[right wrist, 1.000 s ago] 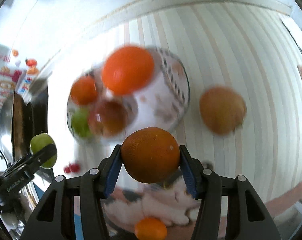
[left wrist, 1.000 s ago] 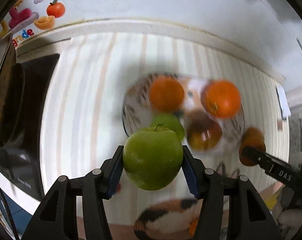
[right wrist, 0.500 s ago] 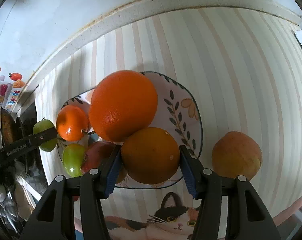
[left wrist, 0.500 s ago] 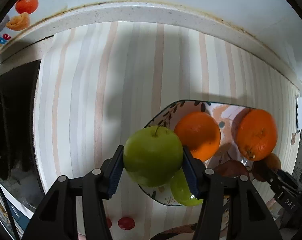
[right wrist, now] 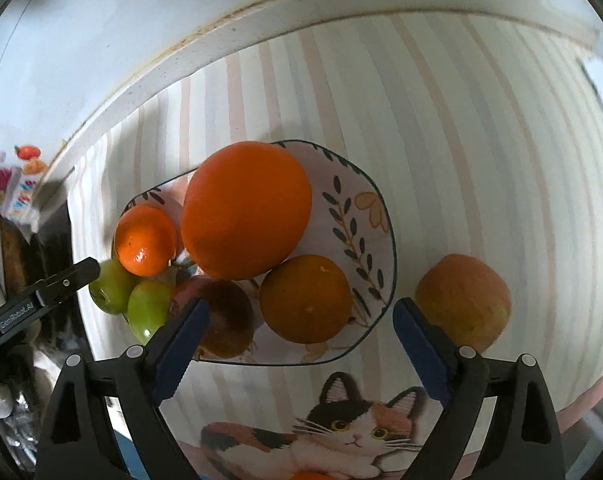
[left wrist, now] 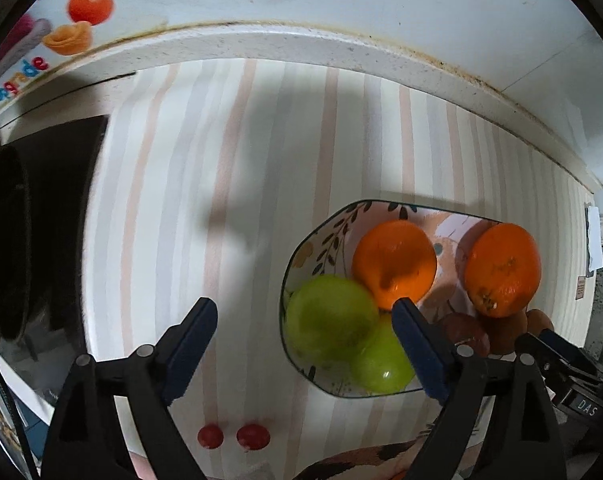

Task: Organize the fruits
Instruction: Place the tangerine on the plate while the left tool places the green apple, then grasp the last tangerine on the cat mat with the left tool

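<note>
A leaf-patterned bowl (left wrist: 301, 248) (right wrist: 391, 240) stands on the striped mat. My left gripper (left wrist: 305, 314) hangs over its left rim, jaws opening. The green apple (left wrist: 329, 320), blurred, lies free between them beside a second green fruit (left wrist: 381, 364). My right gripper (right wrist: 301, 312) is over the bowl's near side, jaws opening too. The orange (right wrist: 305, 304) rests in the bowl between them, untouched by the pads. A big orange (right wrist: 245, 208), a small orange (right wrist: 145, 240) and a dark red fruit (right wrist: 225, 320) are also in the bowl.
A yellow-red fruit (right wrist: 461, 300) lies on the mat just right of the bowl. Two small red tomatoes (left wrist: 231, 436) sit near the mat's front edge. A dark stove surface (left wrist: 41, 240) borders the mat on the left. The wall (left wrist: 301, 0) runs behind.
Both grippers have opened wide. The left one let go of the green apple and the right one let go of the orange, and both fruits now lie in the bowl.
</note>
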`<state>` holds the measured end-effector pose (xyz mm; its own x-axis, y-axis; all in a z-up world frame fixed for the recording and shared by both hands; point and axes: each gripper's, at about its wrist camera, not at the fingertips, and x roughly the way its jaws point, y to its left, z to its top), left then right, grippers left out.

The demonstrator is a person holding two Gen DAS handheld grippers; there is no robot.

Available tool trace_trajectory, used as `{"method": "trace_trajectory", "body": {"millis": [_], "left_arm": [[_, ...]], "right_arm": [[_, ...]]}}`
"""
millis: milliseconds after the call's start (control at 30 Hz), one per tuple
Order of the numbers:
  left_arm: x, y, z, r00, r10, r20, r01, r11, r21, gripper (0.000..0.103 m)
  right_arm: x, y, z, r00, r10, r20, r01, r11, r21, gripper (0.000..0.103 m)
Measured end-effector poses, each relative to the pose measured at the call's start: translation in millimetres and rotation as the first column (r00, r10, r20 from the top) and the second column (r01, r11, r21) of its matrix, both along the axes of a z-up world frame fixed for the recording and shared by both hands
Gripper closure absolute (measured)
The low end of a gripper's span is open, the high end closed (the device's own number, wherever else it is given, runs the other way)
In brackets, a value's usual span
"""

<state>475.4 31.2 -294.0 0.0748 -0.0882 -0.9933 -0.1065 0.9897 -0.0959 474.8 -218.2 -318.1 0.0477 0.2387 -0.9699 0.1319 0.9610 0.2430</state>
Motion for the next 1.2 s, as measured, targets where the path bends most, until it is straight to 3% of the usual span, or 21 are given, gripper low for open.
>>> {"method": "trace_trajectory", "body": {"millis": [267,500,1200], "left_arm": [[-40,-11,35,0.995,-0.025,0.098,0.020,0.998,0.059,0.014],[-78,-18,66,0.985,-0.030,0.172,0.018,0.997,0.068,0.014],[-161,-42,140,0.950,-0.072,0.303,0.054,0.996,0.066,0.014]], "right_arm": [[-22,19,32,0.996,0.064,0.062,-0.058,0.994,-0.094,0.007],[-56,27,67,0.983,0.115,0.145,-0.092,0.983,-0.158,0.007],[-150,30,154,0.944,0.135,0.302,-0.087,0.982,-0.167,0.008]]}}
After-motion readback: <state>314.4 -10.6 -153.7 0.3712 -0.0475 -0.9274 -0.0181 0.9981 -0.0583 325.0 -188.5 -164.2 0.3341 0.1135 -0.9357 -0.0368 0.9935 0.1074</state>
